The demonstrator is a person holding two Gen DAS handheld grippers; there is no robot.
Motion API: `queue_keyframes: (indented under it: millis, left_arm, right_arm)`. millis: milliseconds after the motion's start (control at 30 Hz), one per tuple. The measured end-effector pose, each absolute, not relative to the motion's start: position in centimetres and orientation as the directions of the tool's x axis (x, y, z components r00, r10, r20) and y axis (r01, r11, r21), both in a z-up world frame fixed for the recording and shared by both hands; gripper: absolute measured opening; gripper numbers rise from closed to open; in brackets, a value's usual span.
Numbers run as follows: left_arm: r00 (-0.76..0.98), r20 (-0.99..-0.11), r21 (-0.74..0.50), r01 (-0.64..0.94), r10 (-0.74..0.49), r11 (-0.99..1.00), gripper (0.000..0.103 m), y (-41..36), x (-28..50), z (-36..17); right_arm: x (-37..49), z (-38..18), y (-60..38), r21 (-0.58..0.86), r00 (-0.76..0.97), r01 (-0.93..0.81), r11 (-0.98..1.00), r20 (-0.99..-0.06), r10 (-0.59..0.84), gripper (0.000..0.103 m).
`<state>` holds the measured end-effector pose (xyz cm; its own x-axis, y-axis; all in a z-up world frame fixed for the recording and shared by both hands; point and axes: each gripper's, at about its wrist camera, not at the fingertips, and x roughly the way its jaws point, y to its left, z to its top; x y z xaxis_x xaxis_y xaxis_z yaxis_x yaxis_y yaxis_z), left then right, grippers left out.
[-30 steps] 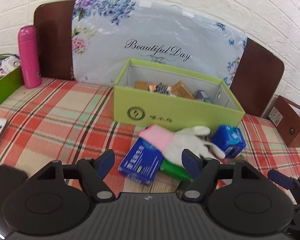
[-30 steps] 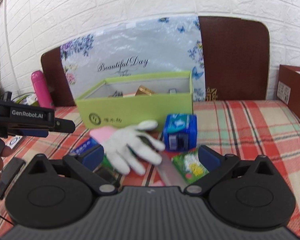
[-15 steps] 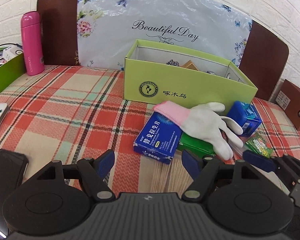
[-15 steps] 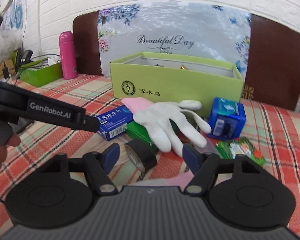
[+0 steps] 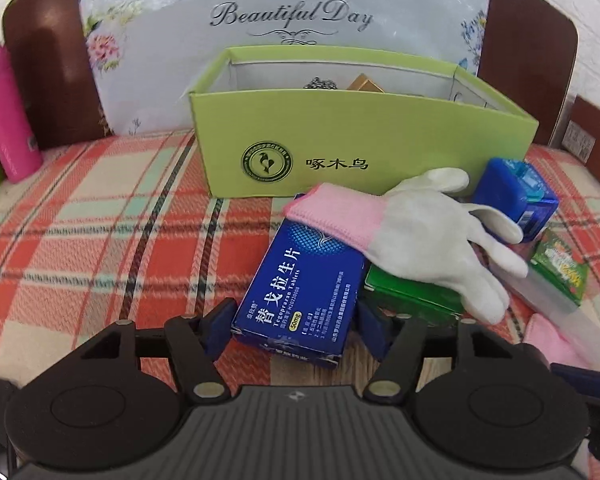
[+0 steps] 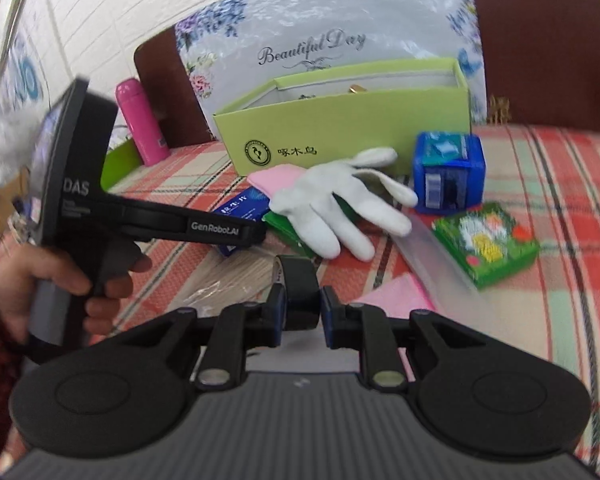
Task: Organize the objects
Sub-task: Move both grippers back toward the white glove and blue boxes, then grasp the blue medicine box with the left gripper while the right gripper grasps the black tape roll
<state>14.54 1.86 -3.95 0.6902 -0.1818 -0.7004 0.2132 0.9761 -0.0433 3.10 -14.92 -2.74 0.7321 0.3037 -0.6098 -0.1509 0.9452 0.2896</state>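
A green open box (image 5: 364, 136) (image 6: 352, 120) stands on the plaid tablecloth with small items inside. In front of it lie a blue tablet box (image 5: 304, 292), a white glove with a pink cuff (image 5: 416, 232) (image 6: 332, 204), a green flat box (image 5: 416, 300), a blue cube box (image 5: 516, 200) (image 6: 448, 172) and a green flowered packet (image 6: 486, 240). My left gripper (image 5: 294, 330) has its jaws around the near end of the tablet box, close to its sides. My right gripper (image 6: 302, 316) is shut on a black roll (image 6: 298, 284).
A pink bottle (image 5: 6, 116) (image 6: 142, 120) stands at the left. A floral "Beautiful Day" bag (image 5: 288, 20) leans on brown chair backs behind the box. A clear strip (image 6: 440, 268) and pink cloth (image 6: 396, 296) lie near my right gripper. Wooden sticks (image 6: 228, 280) lie in a clear wrap.
My left gripper moved forward until the blue tablet box sits between its jaws, which narrowed. My right gripper closed on the black roll.
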Motion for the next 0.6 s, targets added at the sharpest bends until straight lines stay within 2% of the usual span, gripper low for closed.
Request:
queue_keyframes:
  millis: [133,267,300,333,367,600]
  left_arm:
    - [0.697,-0.703,0.014,0.211,-0.141,0.977,0.065,2.6,11.1,-3.2]
    - [0.698,-0.703,0.01,0.202,-0.137,0.979,0.066,3.5,7.6,-3.1]
    - [0.696,-0.707,0.016,0.189,-0.123,0.982,0.069,3.6,7.2,-3.3]
    - [0.698,-0.707,0.024,0.179,-0.11,0.984,0.075,3.6,7.0,-3.4]
    - [0.703,-0.704,0.034,0.17,-0.097,0.985,0.076,3.5,7.0,-3.5]
    - [0.713,-0.696,0.078,0.192,-0.085,0.978,0.076,2.2,9.8,-3.4]
  right_arm:
    - [2.9,-3.1,-16.0,0.263,0.733,-0.091,0.961,-0.635,0.243,0.018]
    - [2.7,-3.2,-16.1,0.224,0.747,-0.089,0.97,-0.629,0.214,0.018]
    - [2.6,-3.1,-15.7,0.204,0.75,-0.098,0.974,-0.628,0.207,0.018]
    - [2.6,-3.1,-15.4,0.181,0.754,-0.108,0.978,-0.627,0.199,0.018]
    - [2.5,-3.0,-14.9,0.153,0.758,-0.12,0.981,-0.624,0.19,0.019]
    - [2.0,-2.9,-14.0,0.11,0.764,-0.139,0.984,-0.62,0.177,0.019]
